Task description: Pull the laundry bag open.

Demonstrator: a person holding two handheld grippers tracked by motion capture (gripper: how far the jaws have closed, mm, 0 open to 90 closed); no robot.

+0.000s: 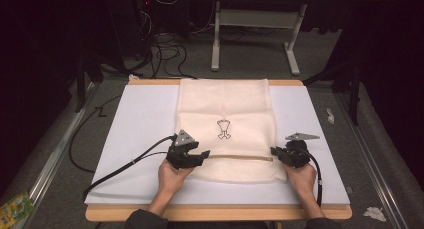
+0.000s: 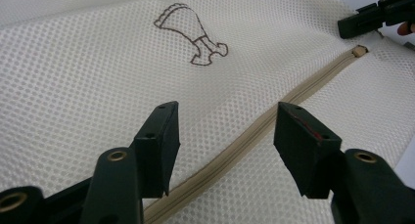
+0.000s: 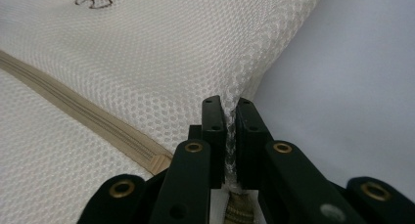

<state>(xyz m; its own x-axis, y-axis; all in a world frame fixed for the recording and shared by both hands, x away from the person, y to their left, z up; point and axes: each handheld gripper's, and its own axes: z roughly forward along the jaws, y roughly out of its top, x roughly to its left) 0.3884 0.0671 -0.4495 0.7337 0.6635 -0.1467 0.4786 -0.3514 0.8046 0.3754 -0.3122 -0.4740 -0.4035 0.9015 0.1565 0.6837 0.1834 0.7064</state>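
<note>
A dim room with cables on the grey floor lies behind a wooden table [image 1: 218,212] topped with a pale board [image 1: 135,139]. A cream mesh bag [image 1: 225,109] lies flat along the middle of the board, its far end at the back edge, with a small brown outline drawing [image 1: 223,129] near its centre and a tan zipper [image 1: 240,157] running across its near part.

At the left, the left gripper [image 1: 202,155] sits over the bag's left edge at the zipper's end. In the left gripper view its jaws stand apart, one on either side of the zipper line, pressing on nothing; whether they rest on the mesh is hard to tell.

At the right, the right gripper [image 1: 274,151] sits at the bag's right edge beside the zipper's other end. In the right gripper view its jaws are clenched on a raised fold of the mesh at that edge, with the board bare just beyond.
</note>
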